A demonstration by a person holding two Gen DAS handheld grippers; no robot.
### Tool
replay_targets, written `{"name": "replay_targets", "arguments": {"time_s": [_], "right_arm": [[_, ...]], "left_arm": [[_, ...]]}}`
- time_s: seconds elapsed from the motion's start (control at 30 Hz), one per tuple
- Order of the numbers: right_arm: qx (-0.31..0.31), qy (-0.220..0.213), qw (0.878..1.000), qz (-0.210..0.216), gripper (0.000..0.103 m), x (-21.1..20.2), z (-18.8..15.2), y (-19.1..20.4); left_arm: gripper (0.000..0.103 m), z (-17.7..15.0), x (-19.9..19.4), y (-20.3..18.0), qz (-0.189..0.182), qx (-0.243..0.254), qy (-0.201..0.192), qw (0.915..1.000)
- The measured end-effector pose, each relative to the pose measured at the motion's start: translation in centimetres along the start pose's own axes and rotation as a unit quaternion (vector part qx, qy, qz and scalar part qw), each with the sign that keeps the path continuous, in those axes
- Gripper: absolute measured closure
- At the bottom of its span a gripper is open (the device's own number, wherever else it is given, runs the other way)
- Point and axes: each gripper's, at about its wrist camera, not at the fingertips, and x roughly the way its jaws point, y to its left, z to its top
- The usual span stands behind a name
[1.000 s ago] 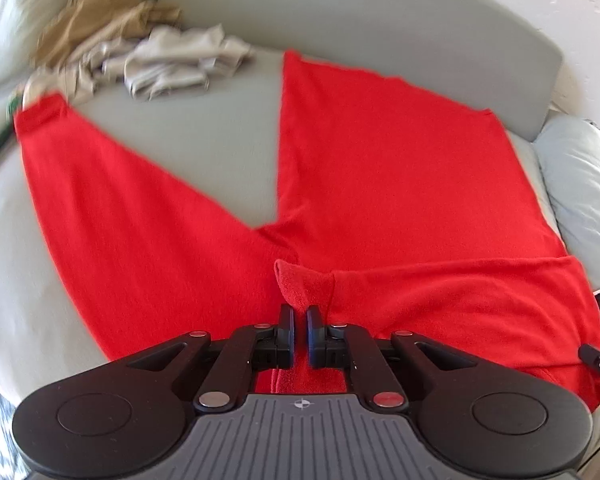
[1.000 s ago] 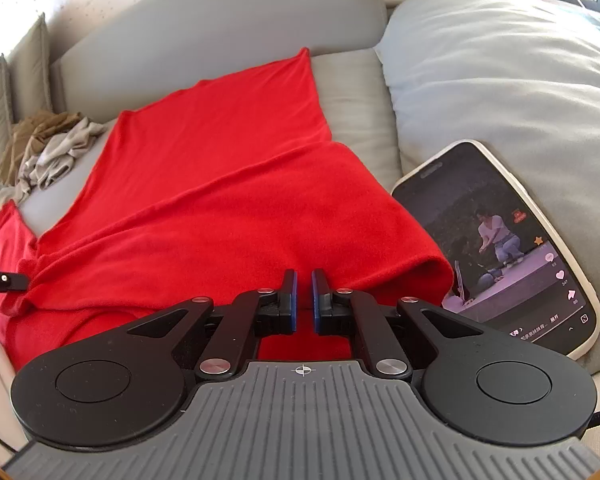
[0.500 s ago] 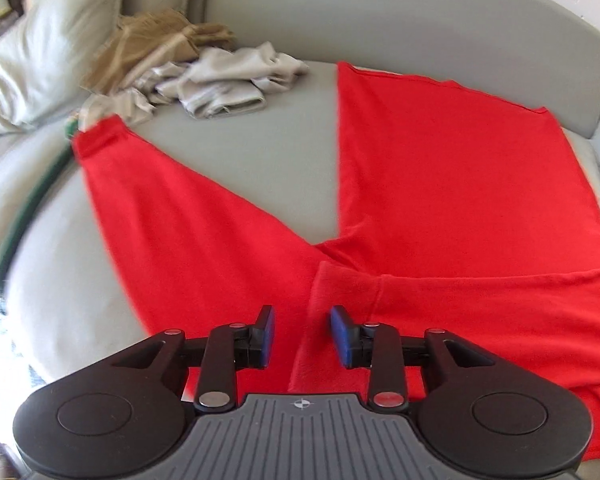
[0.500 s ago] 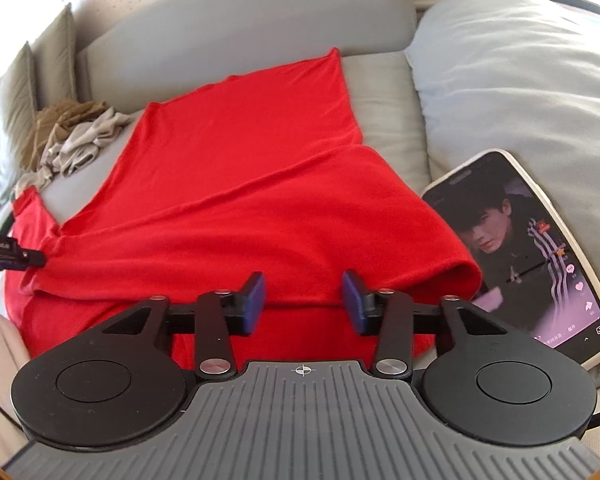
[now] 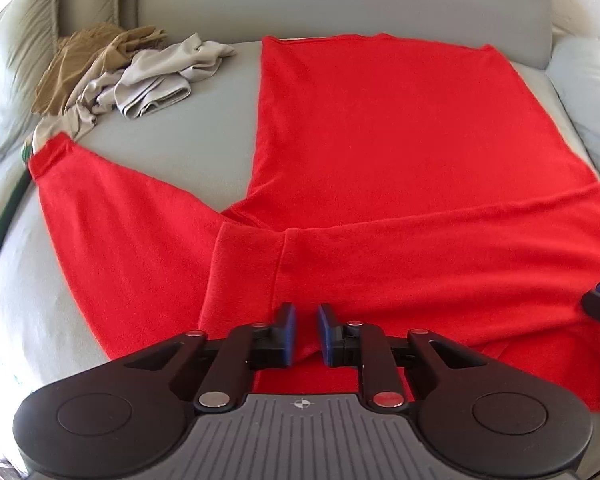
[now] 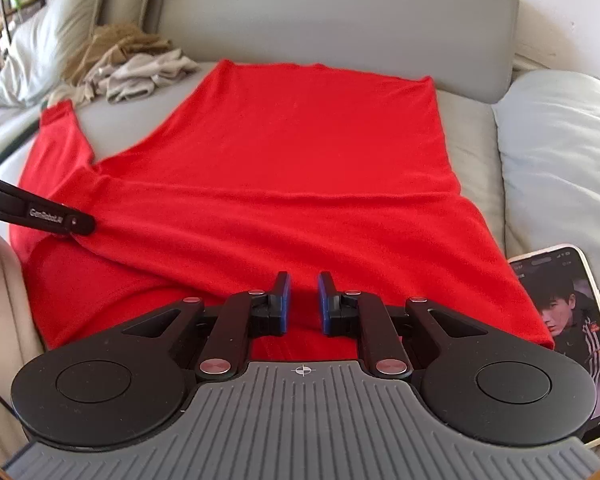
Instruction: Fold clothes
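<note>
Grey sofa cushions [image 5: 172, 148] form the work area, with a padded backrest [image 5: 340, 0] behind and pale pillows at both ends. One red long-sleeved garment [image 5: 380, 128] lies spread flat across the seat, its body reaching toward the backrest and one sleeve [image 5: 112, 216] angled out to the left, the cuff near the sofa edge. The near portion of the garment is doubled over itself, producing a folded band [image 6: 300, 224] that runs across its width. The left hand-held gripper [image 5: 303, 330] is positioned over the near edge of this band; its jaws stand narrowly apart and are closing, with red fabric visible behind the gap, and no pad is seen pressing on cloth. The right hand-held gripper [image 6: 303, 300] sits over the same near edge farther right, jaws likewise narrow and closing, nothing clamped. A crumpled pile of beige and tan clothes [image 5: 140, 72] rests at the far left of the seat, apart from the red garment. A phone [image 6: 572, 320] with a lit screen lies beside the garment's right edge, against a pillow.
</note>
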Motion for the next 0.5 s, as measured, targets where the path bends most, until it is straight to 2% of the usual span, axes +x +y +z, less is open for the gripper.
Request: {"name": "replay_targets", "arguments": {"time_s": [0.17, 0.37, 0.47, 0.5], "right_arm": [[0.006, 0.013, 0.999, -0.036, 0.086, -1.5, -2.0, -2.1], [0.093, 0.039, 0.994, -0.051, 0.086, -5.3, -5.1, -7.0], [0.137, 0.019, 0.99, -0.032, 0.081, -6.8, -4.7, -8.2], [0.149, 0.011, 0.988, -0.026, 0.081, -7.1, -4.4, -8.6]], "left_arm": [[0.088, -0.1, -0.7, 1.3, 0.001, -0.004, 0.005, 1.0], [0.084, -0.5, -3.1, 1.1, 0.007, -0.009, 0.0, 0.9999], [0.083, -0.4, -4.6, 1.0, -0.027, -0.026, -0.023, 0.999], [0.083, -0.2, -4.8, 0.9, -0.051, -0.038, -0.029, 0.9976]]}}
